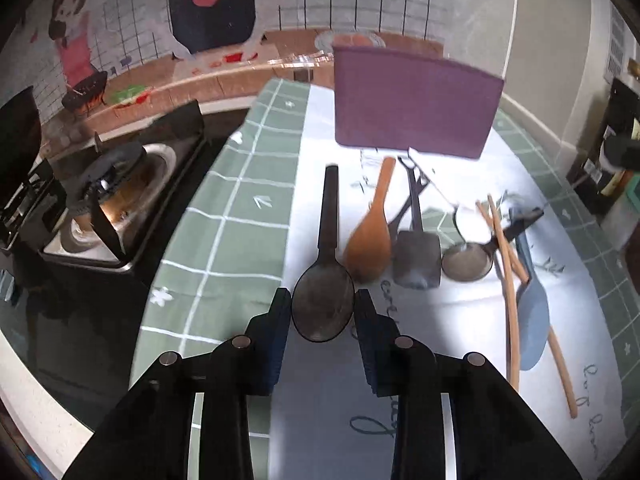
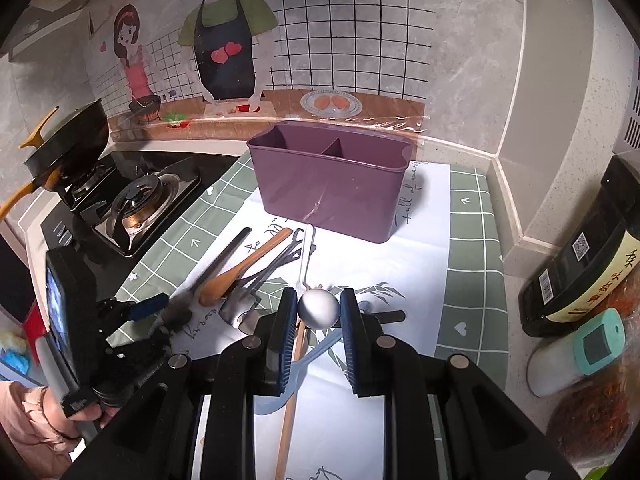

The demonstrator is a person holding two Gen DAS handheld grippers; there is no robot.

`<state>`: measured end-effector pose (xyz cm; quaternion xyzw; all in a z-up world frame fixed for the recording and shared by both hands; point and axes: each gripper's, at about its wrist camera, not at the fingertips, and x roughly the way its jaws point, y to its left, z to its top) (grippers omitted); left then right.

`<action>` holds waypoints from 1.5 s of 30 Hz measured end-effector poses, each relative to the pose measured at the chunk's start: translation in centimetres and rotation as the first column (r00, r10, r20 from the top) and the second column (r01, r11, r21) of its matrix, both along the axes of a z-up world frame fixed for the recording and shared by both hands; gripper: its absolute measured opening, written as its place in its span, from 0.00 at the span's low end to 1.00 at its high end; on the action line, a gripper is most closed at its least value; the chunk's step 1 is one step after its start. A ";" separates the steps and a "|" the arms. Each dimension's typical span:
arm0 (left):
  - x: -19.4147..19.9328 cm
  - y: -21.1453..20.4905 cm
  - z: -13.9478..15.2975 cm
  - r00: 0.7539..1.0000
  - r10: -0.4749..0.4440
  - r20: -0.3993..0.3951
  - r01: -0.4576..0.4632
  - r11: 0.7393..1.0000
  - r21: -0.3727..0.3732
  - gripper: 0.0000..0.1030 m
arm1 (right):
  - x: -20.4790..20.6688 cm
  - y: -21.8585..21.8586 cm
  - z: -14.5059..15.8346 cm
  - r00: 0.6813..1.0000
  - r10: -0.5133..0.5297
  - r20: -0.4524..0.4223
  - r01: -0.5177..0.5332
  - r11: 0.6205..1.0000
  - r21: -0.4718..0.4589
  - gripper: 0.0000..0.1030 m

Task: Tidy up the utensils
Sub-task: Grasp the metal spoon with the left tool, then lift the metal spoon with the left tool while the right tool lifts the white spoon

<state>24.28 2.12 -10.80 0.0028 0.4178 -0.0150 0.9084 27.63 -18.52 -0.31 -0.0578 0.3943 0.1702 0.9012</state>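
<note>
Black spoon [image 1: 323,304]: bowl between the left gripper [image 1: 322,308] fingers, which close against its sides; handle points toward the purple caddy [image 1: 412,104].
Steel spoon [image 2: 318,309]: bowl clamped between the right gripper [image 2: 319,308] fingers, handle toward the caddy.
On the cloth [image 1: 224,216], side by side: wooden paddle [image 1: 370,236], dark spatula [image 1: 416,256], small ladle [image 1: 467,262], chopsticks [image 1: 510,280], blue spoon [image 1: 532,320].
Caddy: upright, two compartments, behind the row.
Left: gas stove [image 2: 136,204].
</note>
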 end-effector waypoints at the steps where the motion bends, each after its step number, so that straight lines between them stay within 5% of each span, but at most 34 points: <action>1: 0.0 0.0 0.3 1.000 -0.003 0.010 0.002 1.000 0.011 0.32 | -0.1 -0.1 0.0 1.000 0.001 0.003 -0.001 1.000 -0.003 0.19; 15: -2.8 -3.1 9.4 0.974 -0.129 0.186 0.106 0.986 0.131 0.31 | -0.8 -0.5 2.0 1.000 0.021 0.008 -0.021 1.000 0.023 0.19; 36: -3.4 -2.4 15.0 0.943 -0.205 0.262 0.198 0.979 0.052 0.24 | -2.4 -1.6 5.3 0.999 0.014 0.042 -0.017 0.996 0.084 0.19; 45: -1.4 -3.3 21.0 0.911 -0.243 0.333 0.246 0.969 0.033 0.17 | -1.5 -0.8 9.0 0.994 0.025 0.107 -0.032 0.997 0.064 0.19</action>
